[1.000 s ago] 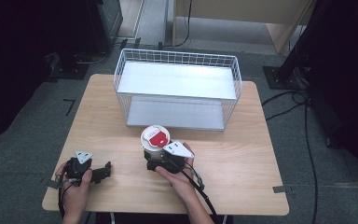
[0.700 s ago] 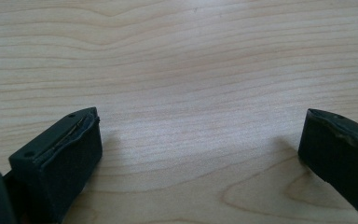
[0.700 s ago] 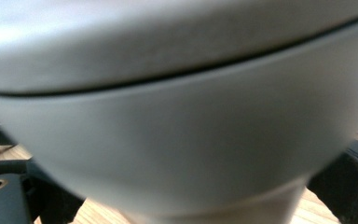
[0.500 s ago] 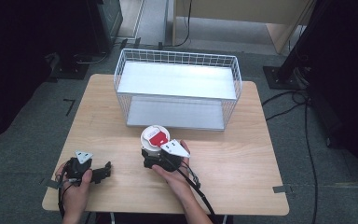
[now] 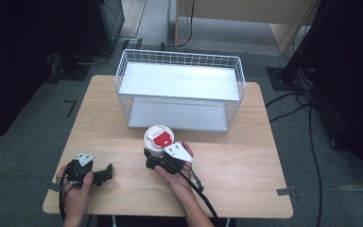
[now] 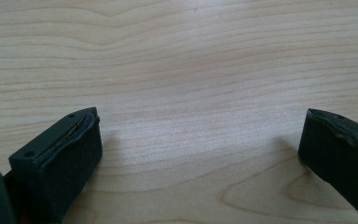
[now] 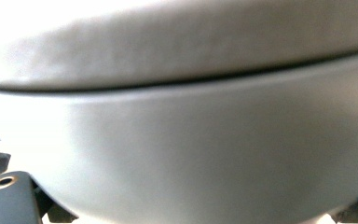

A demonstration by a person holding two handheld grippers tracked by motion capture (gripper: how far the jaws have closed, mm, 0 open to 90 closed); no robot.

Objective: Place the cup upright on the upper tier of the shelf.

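A white round container [image 5: 158, 137] with a red label on its lid stands on the wooden table [image 5: 246, 156], just in front of the wire basket. My right gripper [image 5: 154, 154] comes at it from the near side, its jaws around the lower body and shut on it. In the right gripper view the container's white wall [image 7: 182, 140] is very close, with the jaws just showing at the bottom corners. My left gripper [image 5: 107, 173] rests low at the table's near left, open, with nothing but bare wood between its fingers [image 6: 60, 158].
A white wire basket [image 5: 179, 59] with a pale floor stands at the back middle of the table. Dark stands and cables lie on the floor to the right [image 5: 302, 99]. Bare wood lies to the right of the container and between the two hands.
My right gripper has shifted slightly left, closer against the container. The container and the left gripper have stayed where they were.
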